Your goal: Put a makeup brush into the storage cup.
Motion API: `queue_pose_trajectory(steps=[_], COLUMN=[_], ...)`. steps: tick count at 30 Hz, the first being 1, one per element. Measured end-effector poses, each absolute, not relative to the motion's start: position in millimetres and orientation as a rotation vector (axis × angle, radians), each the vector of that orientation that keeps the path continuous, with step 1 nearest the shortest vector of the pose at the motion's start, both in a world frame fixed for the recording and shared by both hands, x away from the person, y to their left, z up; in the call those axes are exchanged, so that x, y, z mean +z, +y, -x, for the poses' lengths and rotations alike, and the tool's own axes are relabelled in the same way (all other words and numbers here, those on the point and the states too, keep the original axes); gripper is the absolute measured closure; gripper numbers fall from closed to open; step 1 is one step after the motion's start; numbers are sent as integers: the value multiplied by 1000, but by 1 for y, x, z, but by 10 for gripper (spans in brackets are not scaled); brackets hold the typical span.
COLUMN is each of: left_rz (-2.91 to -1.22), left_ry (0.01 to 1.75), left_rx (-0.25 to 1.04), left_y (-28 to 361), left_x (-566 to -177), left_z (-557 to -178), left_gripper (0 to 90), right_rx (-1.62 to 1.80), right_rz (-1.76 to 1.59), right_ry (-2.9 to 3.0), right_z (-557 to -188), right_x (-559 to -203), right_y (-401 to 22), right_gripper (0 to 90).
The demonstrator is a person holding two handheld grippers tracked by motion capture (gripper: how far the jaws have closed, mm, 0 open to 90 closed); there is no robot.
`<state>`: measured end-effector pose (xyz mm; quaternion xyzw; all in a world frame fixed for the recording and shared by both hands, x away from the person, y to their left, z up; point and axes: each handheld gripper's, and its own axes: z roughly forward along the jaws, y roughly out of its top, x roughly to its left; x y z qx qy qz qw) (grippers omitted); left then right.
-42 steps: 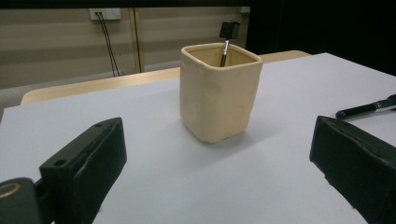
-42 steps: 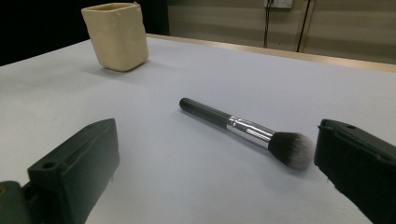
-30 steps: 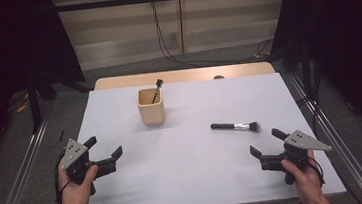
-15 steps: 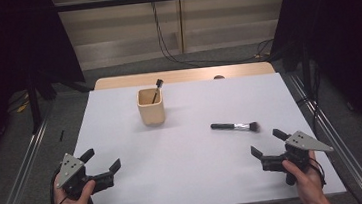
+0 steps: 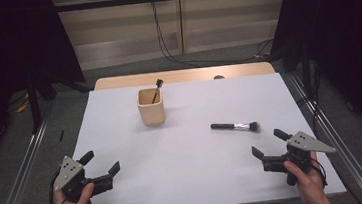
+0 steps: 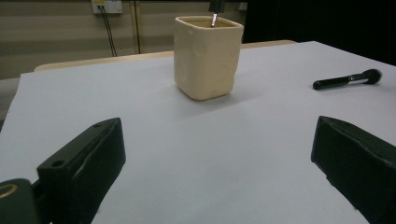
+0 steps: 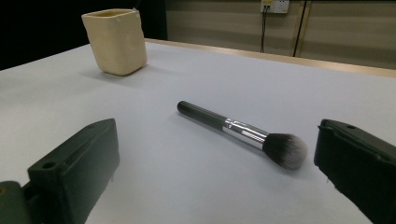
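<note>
The person held 2 grippers low over the near edge of the white desk [image 5: 191, 181]. The left gripper [image 5: 99, 164] was at the near left corner, and its fingers [image 6: 84, 163] were spread wide with nothing between them. In the left gripper view they pointed toward the cream cup [image 6: 208, 56], which stood well ahead of them.

The right gripper [image 5: 268, 144] was at the near right corner, in the person's right hand [image 5: 307, 180]. Its fingers [image 7: 74, 168] were also spread wide and held nothing. They pointed at the makeup brush [image 7: 240, 131], which lay flat on the desk just in front of them, near but not touching. In the right gripper view the black handle of the brush pointed away toward the cup, and the dark bristle head was the closer end, near the right finger. A silver band joined the handle and the head.

From the high view the makeup brush [image 5: 235, 126] lay on the right half of the desk, with its head toward the right side. The cream cup [image 5: 150, 106] stood upright on the far left part, well apart from the brush. A second brush [image 5: 156, 89] with a dark tip leaned inside the cup and rose above its rim.
</note>
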<state>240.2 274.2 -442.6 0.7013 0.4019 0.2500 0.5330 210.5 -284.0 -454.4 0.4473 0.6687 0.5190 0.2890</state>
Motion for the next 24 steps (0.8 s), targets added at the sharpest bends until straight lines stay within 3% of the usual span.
queue_pose_trajectory(steps=[24], left_rz=[-1663], left_ry=[951], left_rx=[604], left_y=[274], left_x=[-440], left_z=[-238], left_gripper=[30], right_rx=[1426], right_rz=[-1121], right_ry=[1791], right_z=[-238], right_x=[-435], right_y=[-284], right_gripper=[0])
